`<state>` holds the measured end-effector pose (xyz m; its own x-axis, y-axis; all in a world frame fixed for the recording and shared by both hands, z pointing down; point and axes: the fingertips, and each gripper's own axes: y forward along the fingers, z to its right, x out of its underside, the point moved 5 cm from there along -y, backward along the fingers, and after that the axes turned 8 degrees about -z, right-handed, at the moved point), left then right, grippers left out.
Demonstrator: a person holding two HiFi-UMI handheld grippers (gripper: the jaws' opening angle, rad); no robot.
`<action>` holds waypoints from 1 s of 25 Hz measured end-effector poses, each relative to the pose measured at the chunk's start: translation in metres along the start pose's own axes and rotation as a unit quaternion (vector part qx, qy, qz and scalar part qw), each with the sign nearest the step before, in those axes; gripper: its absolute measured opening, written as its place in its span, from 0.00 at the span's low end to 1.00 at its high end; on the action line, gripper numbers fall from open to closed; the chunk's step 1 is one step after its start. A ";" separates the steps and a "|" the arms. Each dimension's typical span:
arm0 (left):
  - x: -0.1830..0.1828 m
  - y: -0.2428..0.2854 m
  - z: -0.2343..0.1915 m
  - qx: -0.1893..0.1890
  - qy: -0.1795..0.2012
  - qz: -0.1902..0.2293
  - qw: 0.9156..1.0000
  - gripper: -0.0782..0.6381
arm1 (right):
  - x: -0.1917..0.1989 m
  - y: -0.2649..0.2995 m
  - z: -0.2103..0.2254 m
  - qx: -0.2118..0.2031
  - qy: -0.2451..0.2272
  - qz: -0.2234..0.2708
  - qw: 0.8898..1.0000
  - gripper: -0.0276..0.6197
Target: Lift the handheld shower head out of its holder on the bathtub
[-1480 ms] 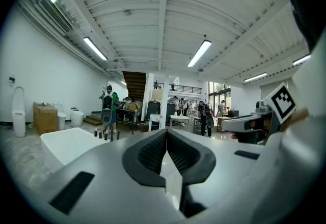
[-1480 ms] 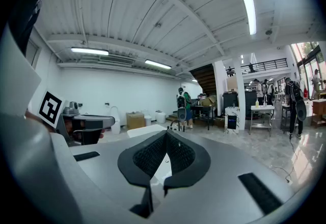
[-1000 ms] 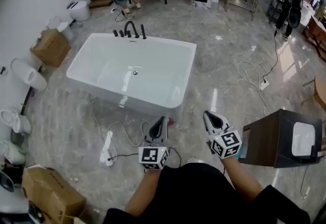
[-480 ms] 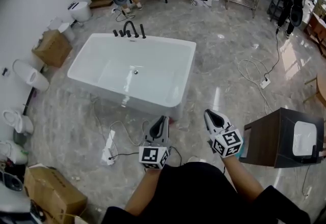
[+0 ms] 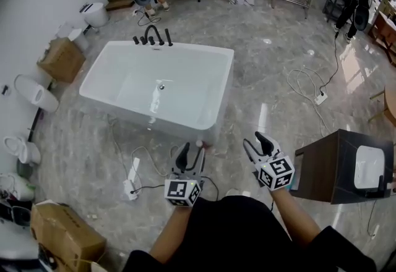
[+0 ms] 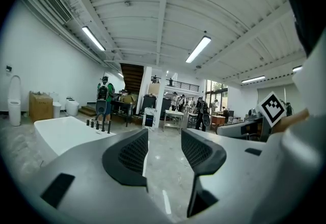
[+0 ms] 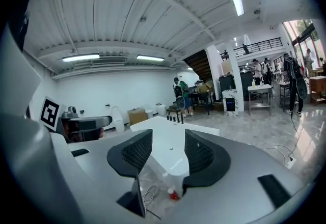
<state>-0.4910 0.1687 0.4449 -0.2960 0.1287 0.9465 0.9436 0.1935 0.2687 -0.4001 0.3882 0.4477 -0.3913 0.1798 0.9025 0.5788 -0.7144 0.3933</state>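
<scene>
By the bathtub (image 5: 198,48), a bottle (image 7: 171,194), perhaps, eludes left gripper view.

Glossy white bathtub (image 5: 192,88) — polished marble-look floor (image 5: 272,73)

Right gripper (image 7: 168,140), fingers (image 7: 135,154) just opening, nothing between them, white bathtub (image 7: 169,124) beyond.

Open floor (image 5: 266,97) before the bathtub (image 5: 154,117)
</scene>
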 end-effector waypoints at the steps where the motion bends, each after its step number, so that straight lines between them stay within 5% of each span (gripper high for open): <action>1: 0.000 0.001 0.002 0.000 -0.001 -0.001 1.000 0.36 | 0.001 -0.001 0.002 0.000 0.000 0.000 1.000 0.30; 15: -0.003 0.027 0.029 0.033 0.018 -0.023 0.999 0.36 | 0.017 -0.022 0.030 0.014 0.042 0.011 0.999 0.30; 25: -0.023 0.102 0.025 0.063 0.045 -0.005 0.997 0.36 | 0.006 0.010 0.071 0.032 0.032 -0.009 0.999 0.30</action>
<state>-0.3918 0.2097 0.4464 -0.2853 0.0392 0.9576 0.9130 0.3152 0.2591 -0.3459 0.4305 0.4693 -0.4463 0.1468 0.8828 0.6148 -0.6665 0.4216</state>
